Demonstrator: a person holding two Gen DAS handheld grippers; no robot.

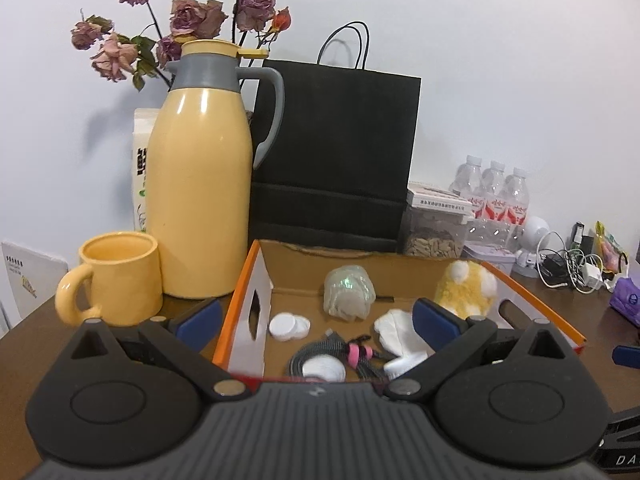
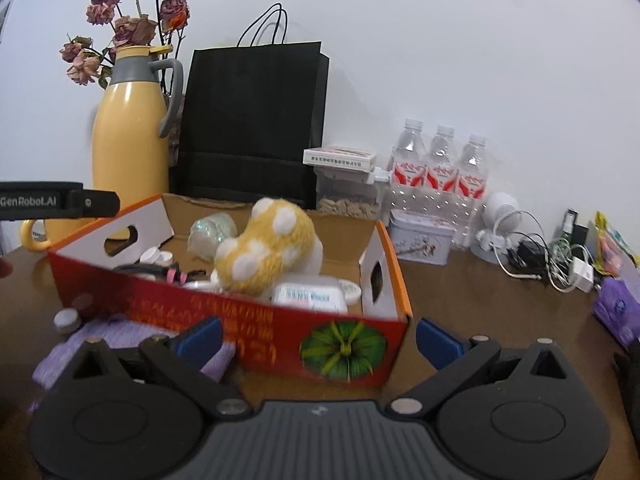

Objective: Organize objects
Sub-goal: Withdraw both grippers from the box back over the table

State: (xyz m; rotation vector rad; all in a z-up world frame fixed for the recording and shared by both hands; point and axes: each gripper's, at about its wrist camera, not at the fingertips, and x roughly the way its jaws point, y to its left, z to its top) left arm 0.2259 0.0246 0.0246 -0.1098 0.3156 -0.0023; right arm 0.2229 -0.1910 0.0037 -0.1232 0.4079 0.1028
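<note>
A: How far along is the tidying looking to you?

B: Well along, I'd judge. The cardboard box (image 2: pixel 256 320) is already holding the yellow plush toy (image 2: pixel 264 252), a dark cable (image 1: pixel 316 354) with a pink tie, white round pads (image 1: pixel 289 326), a crumpled clear wrapper (image 1: pixel 349 292) and a white packet (image 2: pixel 308 297).

A: And what is still lying outside it?

B: A purple cloth (image 2: pixel 132 344) and a small grey disc (image 2: pixel 67 321) are lying on the surface (image 2: pixel 500 312) just beside the box's front wall. Those seem to be what is left.

A: Are the tongs carrying anything?

B: No. The left tongs (image 1: pixel 318 318) are standing wide open over the box, gripping nothing. The right tongs (image 2: pixel 319 338) are gaping fully too, with only the box's front corner showing between them.

A: And the room?

B: A brown wooden surface is sitting against a plain white wall, crowding with a yellow jug (image 1: pixel 200 184), a matching mug (image 1: pixel 116 280), dried roses (image 1: pixel 192 16), a black paper bag (image 1: pixel 336 152), water bottles (image 2: pixel 440 168) and tangled chargers (image 2: pixel 540 260).
</note>
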